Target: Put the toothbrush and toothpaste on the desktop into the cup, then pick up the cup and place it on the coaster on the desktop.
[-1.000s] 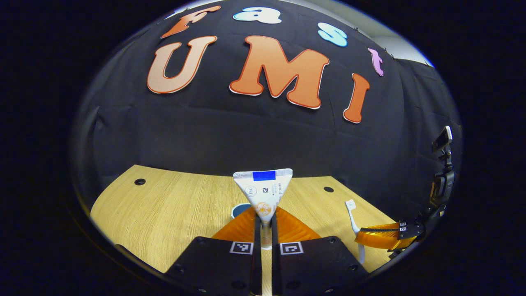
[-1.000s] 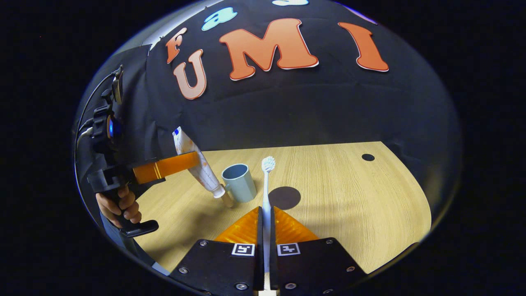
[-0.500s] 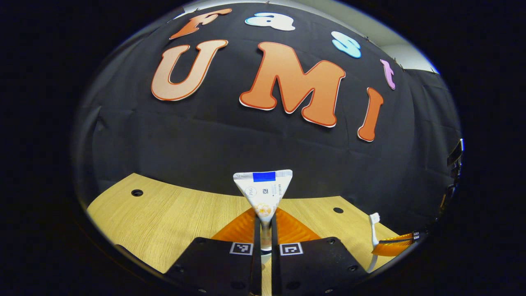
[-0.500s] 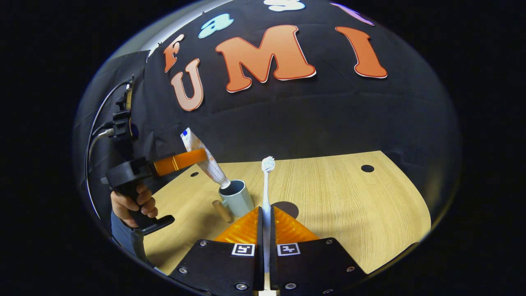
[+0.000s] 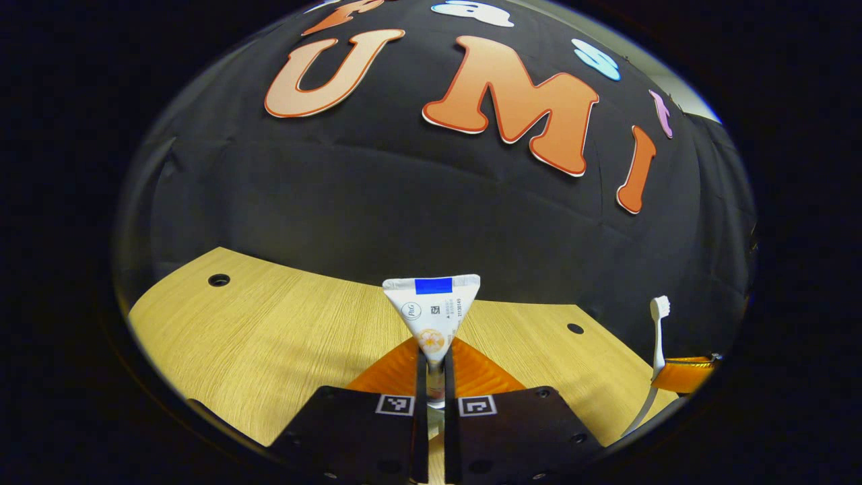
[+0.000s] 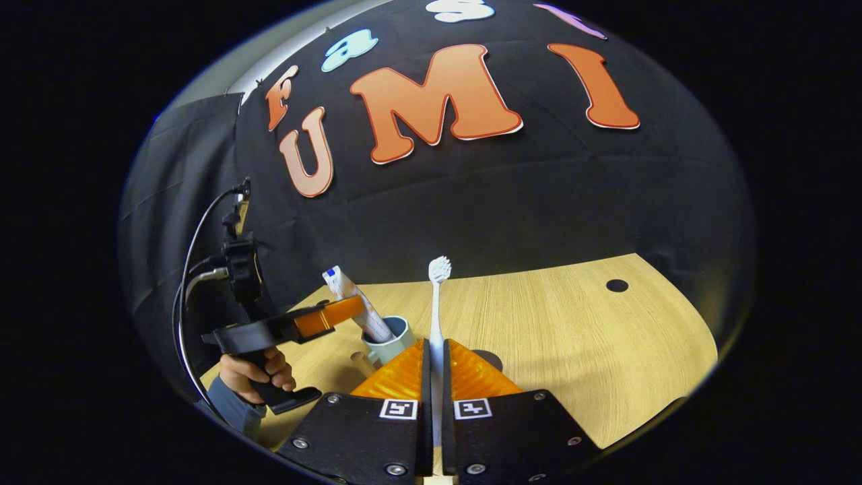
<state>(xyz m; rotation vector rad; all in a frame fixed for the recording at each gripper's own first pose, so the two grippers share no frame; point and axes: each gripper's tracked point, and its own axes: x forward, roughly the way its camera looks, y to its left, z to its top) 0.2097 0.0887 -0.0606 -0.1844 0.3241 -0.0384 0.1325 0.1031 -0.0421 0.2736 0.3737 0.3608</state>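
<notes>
My left gripper (image 5: 431, 367) is shut on the white toothpaste tube (image 5: 432, 303), whose crimped end stands upright above the fingers. In the right gripper view the same tube (image 6: 355, 302) leans with its lower end inside the pale blue cup (image 6: 389, 342), and the left gripper (image 6: 328, 316) clamps its middle. My right gripper (image 6: 436, 357) is shut on the white toothbrush (image 6: 438, 296), bristle head up, just right of the cup. The dark round coaster (image 6: 493, 357) lies on the table, partly hidden behind my right finger. The right gripper (image 5: 683, 374) with the toothbrush (image 5: 657, 333) is at the far right in the left gripper view.
The wooden table (image 6: 572, 350) has small dark holes (image 6: 616, 285) (image 5: 218, 279). A hand (image 6: 259, 374) holds the left gripper's handle, with a cable (image 6: 195, 263) looping above it. A short wooden handle (image 6: 362, 364) sticks out from the cup's side.
The left gripper has carried the toothpaste over the cup and lowered its cap end into it. The right gripper with the toothbrush has drawn closer to the cup.
</notes>
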